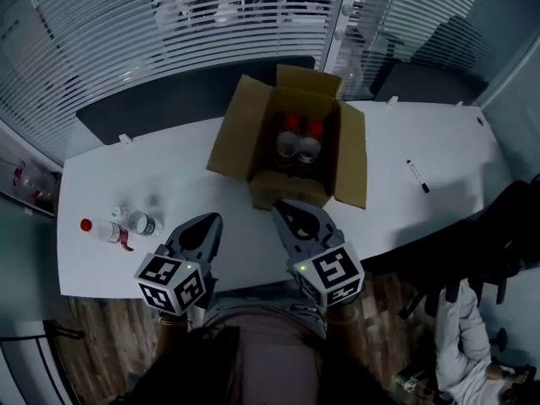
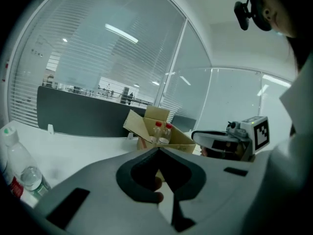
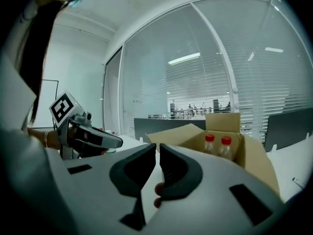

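My left gripper (image 1: 211, 219) and right gripper (image 1: 283, 205) hover over the worktop's (image 1: 169, 167) near edge, jaws closed and empty. The open cardboard box (image 1: 240, 133) holding two red-capped bottles (image 1: 301, 142) stands just beyond my right gripper. Loose bottles (image 1: 126, 224) lie to the left.

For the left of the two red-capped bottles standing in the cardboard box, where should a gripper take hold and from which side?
Probably the neck just under the cap, from straight above. The left bottle stands upright in the open box; its walls and the second bottle close beside it block the sides, leaving only the top free.
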Motion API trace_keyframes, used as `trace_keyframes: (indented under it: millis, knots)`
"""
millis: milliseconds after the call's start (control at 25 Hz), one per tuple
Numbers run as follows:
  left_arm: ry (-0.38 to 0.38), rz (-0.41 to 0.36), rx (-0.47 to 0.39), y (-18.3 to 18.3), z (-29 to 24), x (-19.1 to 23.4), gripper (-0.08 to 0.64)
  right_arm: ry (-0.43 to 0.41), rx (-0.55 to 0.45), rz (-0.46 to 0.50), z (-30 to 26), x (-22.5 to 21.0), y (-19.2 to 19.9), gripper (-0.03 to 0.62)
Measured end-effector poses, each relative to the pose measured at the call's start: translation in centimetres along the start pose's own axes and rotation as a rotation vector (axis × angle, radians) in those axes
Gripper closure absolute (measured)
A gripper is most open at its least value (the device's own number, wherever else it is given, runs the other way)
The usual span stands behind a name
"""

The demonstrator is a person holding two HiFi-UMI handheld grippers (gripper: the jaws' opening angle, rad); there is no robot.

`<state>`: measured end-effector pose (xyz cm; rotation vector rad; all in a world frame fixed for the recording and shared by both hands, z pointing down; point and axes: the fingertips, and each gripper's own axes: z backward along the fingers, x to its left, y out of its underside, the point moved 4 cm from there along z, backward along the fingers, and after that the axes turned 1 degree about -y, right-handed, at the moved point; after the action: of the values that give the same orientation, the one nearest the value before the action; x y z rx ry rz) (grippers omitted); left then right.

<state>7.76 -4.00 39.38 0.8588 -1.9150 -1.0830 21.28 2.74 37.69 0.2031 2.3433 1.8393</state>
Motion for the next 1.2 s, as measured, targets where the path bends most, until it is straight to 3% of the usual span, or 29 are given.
trace_keyframes:
  millis: [480,1200]
  knots:
    - [0.111,-0.050,0.042,-0.2,-3.4,-1.9,0.555,0.140,0.013,-0.030,2.5,-3.0,0.7,0.549]
    - [0.095,-0.028,0.065,-0.3,-4.7,-1.0,0.554,0.238,-0.077,-0.027,2.6,-9.0,-3.9,0.548]
